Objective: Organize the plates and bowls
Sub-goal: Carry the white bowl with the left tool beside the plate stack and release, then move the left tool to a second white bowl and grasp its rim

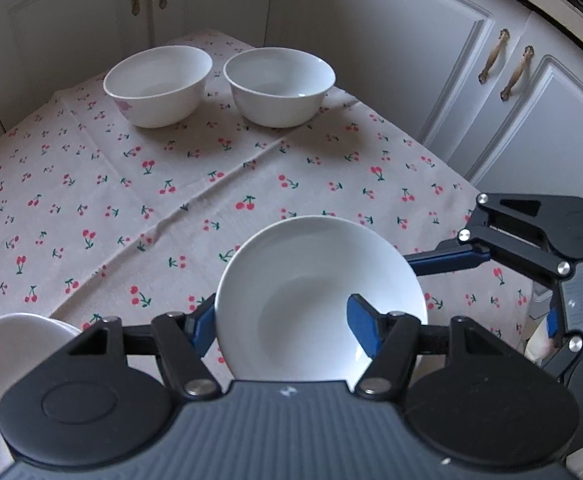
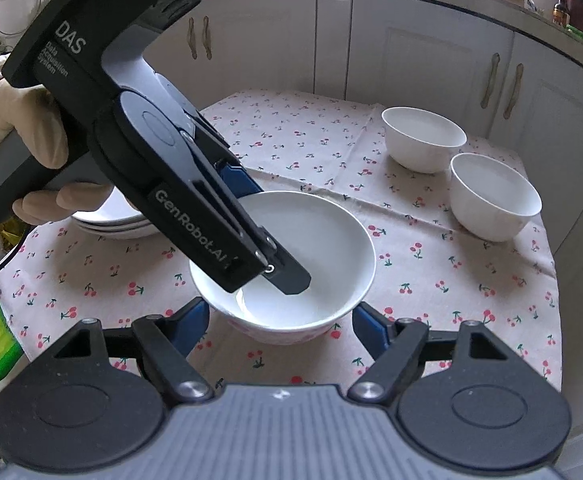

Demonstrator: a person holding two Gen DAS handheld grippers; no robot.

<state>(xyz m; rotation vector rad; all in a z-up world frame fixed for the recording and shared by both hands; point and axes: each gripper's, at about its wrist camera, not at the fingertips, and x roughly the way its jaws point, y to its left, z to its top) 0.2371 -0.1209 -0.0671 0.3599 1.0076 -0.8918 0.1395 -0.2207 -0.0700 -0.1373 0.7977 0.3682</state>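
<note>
Cherry-print cloth [image 1: 139,184] covers the small table, with white cabinet doors [image 1: 443,80] wrapping round its far side; nearest, in the left wrist view, the left gripper [image 1: 287,320] straddles the rim of a white bowl [image 1: 315,280], one blue finger [image 1: 365,330] inside the basin and the other outside the wall, though whether they actually pinch it I cannot tell; the right gripper [image 2: 279,324] hovers with its fingers spread wide either side of that bowl, touching nothing; at nine o'clock lies a stack of plates [image 2: 111,222], partly hidden behind the gloved hand [image 2: 31,136]; farther off, toward one o'clock, two more bowls [image 1: 159,84] [image 1: 279,84] stand side by side, just apart.
</note>
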